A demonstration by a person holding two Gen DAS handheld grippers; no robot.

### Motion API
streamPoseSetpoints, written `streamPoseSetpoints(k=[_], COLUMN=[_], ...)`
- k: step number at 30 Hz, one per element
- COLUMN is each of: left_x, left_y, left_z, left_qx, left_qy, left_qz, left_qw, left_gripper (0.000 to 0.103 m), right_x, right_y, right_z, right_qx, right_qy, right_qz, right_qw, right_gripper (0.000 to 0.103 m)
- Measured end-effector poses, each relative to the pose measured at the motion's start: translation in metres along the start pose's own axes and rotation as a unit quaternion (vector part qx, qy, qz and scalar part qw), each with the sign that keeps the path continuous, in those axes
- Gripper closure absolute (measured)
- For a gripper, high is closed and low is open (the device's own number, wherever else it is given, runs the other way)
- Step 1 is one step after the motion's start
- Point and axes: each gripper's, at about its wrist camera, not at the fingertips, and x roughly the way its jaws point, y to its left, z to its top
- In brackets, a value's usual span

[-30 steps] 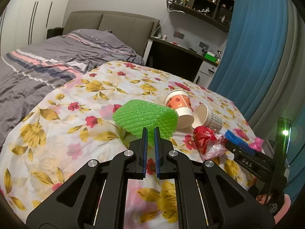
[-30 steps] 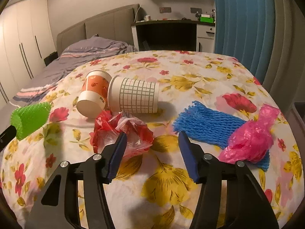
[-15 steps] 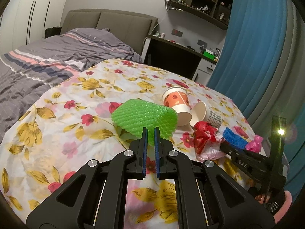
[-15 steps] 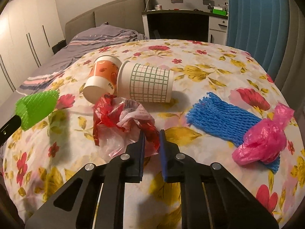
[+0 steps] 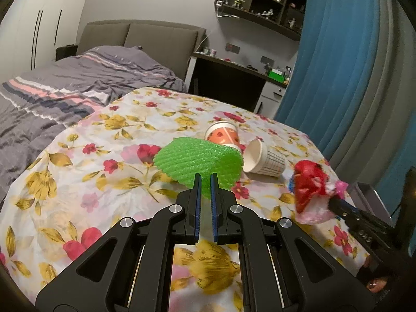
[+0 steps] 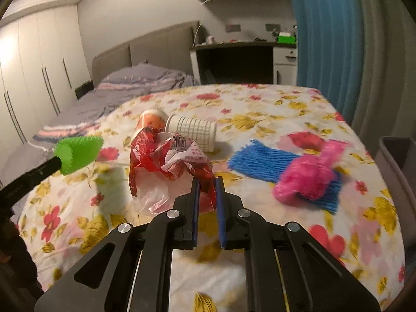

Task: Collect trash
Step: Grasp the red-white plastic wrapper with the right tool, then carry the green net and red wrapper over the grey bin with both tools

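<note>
My left gripper (image 5: 204,179) is shut on a green foam net sleeve (image 5: 197,163) and holds it above the floral sheet; it also shows in the right wrist view (image 6: 78,153). My right gripper (image 6: 207,186) is shut on a crumpled red and white plastic bag (image 6: 169,161), lifted off the sheet, also visible in the left wrist view (image 5: 310,189). An orange paper cup (image 5: 223,135) and a white grid-pattern cup (image 5: 265,157) lie on their sides. A blue foam net (image 6: 262,160) lies under a pink plastic bag (image 6: 306,179).
The floral sheet (image 5: 91,176) covers a raised surface beside a bed with grey bedding (image 5: 65,93). A grey bin rim (image 6: 397,171) stands at the right edge. A desk (image 6: 234,59) and blue curtain (image 5: 338,78) are behind.
My right gripper closed on the red and white bag and lifted it off the sheet. My left gripper kept holding the green sleeve and rose slightly.
</note>
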Motion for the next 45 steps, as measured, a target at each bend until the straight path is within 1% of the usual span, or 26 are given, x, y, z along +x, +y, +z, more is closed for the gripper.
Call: streamPoseSetpoints(k=[8, 21, 29, 38, 45], left_x=[-0.016, -0.028, -0.025, -0.015, -0.008], left_y=[-0.027, -0.073, -0.105, -0.144, -0.181], left_z=[-0.005, -0.015, -0.018, -0.024, -0.029], left_qx=[0.022, 0.061, 0.086, 0.122, 0.157], left_qy=[-0.007, -0.008, -0.006, 0.000, -0.004], left_qz=[-0.014, -0.032, -0.046, -0.065, -0.087], left_qw=[0.9996, 0.9976, 0.9952, 0.9904, 0.9838], left_gripper=[0.097, 0.097, 0.097, 0.097, 0.097], right_x=[-0.049, -0.100, -0.129, -0.152, -0.165], right_y=[-0.024, -0.066, -0.097, -0.133, -0.160], right_z=[-0.007, -0.016, -0.019, -0.025, -0.028], right_qx=[0.024, 0.059, 0.078, 0.108, 0.125], right_qy=[-0.044, -0.090, -0.119, -0.143, -0.157], right_qz=[-0.021, -0.044, -0.069, -0.102, -0.129], right_qw=[0.999, 0.993, 0.987, 0.978, 0.971], right_gripper=[0.090, 0.090, 0.090, 0.090, 0.090])
